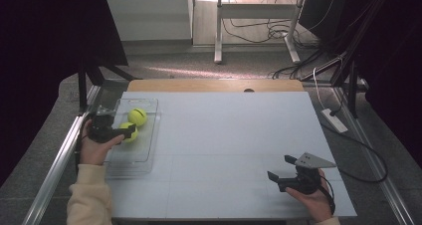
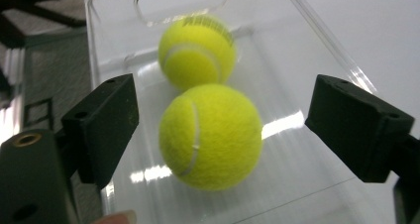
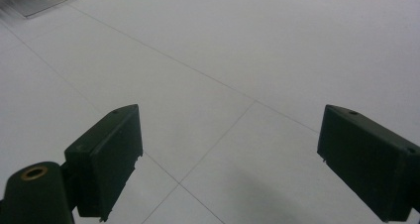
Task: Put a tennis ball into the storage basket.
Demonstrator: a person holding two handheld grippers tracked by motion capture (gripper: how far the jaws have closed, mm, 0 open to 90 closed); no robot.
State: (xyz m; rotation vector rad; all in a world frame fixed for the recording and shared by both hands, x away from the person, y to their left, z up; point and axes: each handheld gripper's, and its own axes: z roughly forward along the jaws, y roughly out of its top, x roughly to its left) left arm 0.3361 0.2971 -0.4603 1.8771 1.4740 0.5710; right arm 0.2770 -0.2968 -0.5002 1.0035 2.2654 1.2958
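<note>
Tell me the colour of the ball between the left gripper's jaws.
Bright yellow-green with a pale curved seam; the ball shows best in the left gripper view.

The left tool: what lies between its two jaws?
In the left gripper view, a tennis ball lies between the open jaws of the left tool, untouched by either. It rests in a clear tray, touching a second ball behind it.

Lab: black curtains [image 1: 40, 46], loose floor cables [image 1: 259, 31], aluminium-framed test table [image 1: 224, 135].
</note>
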